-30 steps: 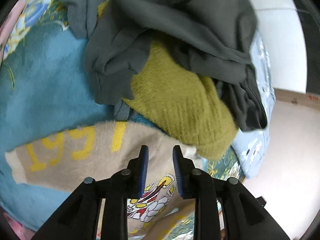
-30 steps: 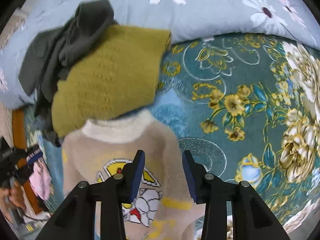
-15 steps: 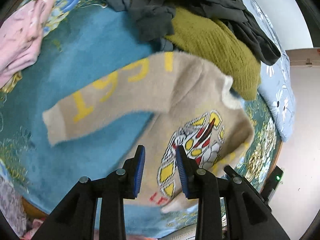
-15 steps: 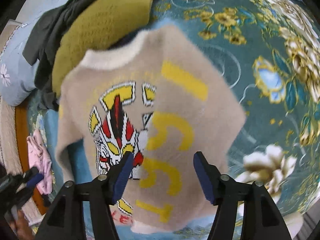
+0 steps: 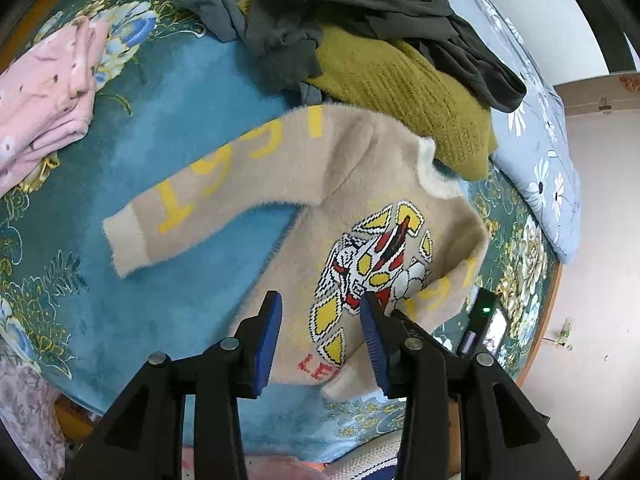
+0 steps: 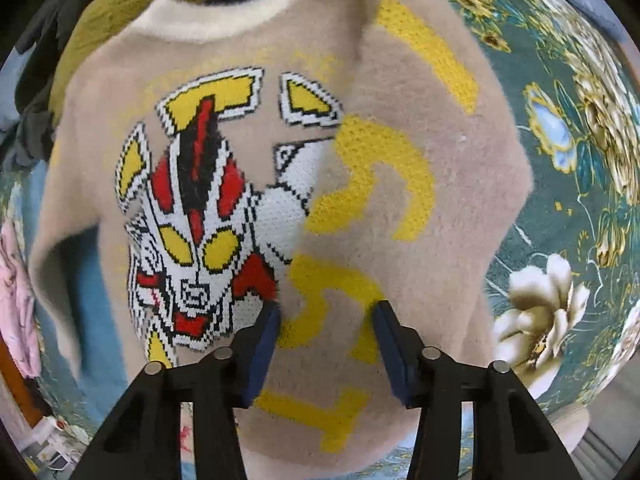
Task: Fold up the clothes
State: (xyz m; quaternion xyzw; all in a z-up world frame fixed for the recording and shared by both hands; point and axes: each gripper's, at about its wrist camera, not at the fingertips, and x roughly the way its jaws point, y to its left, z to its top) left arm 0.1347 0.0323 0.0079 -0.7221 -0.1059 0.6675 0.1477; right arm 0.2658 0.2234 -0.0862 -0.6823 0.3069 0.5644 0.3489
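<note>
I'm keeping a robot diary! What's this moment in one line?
left tool: open | right tool: open | sweater: one sleeve folded over front, other out

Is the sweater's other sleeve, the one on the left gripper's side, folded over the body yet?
No, that sleeve lies stretched out flat on the blue blanket, clear of the beige sweater body.

Left gripper (image 5: 321, 320) and right gripper (image 6: 327, 330) both gape, holding nothing.

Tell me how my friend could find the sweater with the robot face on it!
Look at the teal flowered blanket covering the bed. Below the heap holding the mustard knit sweater and dark grey clothes lies the beige fuzzy sweater. Only it has a red, white and yellow masked face on the chest and yellow numbers down its sleeves.
</note>
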